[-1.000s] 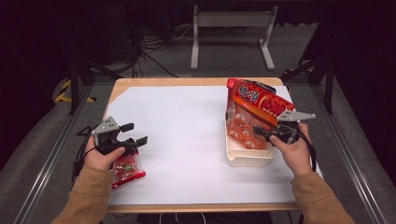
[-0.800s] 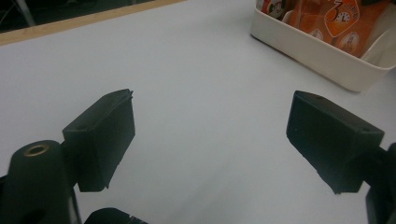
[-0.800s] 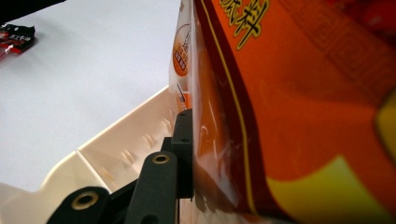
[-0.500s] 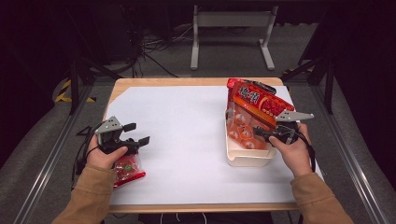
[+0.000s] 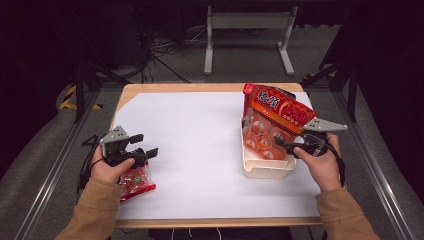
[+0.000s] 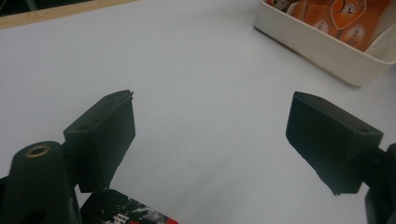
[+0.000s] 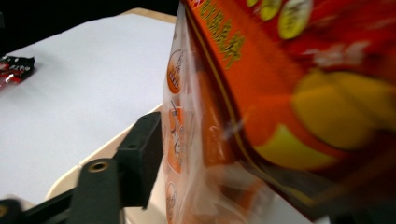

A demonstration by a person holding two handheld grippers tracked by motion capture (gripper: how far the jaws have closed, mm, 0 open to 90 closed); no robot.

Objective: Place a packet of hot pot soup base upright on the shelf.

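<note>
A large red snack bag (image 5: 280, 107) stands tilted in the white bin (image 5: 265, 172) at the table's right, over a clear pack of orange snacks (image 5: 262, 140). My right gripper (image 5: 283, 145) reaches into the bin from the right. Its jaws have just been opening, and the red bag (image 7: 303, 93) and the clear pack (image 7: 180, 116) sit between them, with the left finger (image 7: 140, 158) just off the pack. At the front left, my left gripper (image 5: 145, 144) hovers open over a small red packet (image 5: 135, 182). Nothing lies between the left gripper's (image 6: 215, 130) jaws, and the packet's edge (image 6: 126, 214) shows below them.
A white sheet (image 5: 200, 140) covers the wooden table (image 5: 180, 88). The bin (image 6: 317, 46) lies ahead and to the right of the left gripper. A metal stand (image 5: 245, 30) and cables are on the floor beyond, and rails run along both sides.
The right gripper's jaws have spread apart beside the red bag. The bag stays leaning in the bin. The left hand has kept still.
</note>
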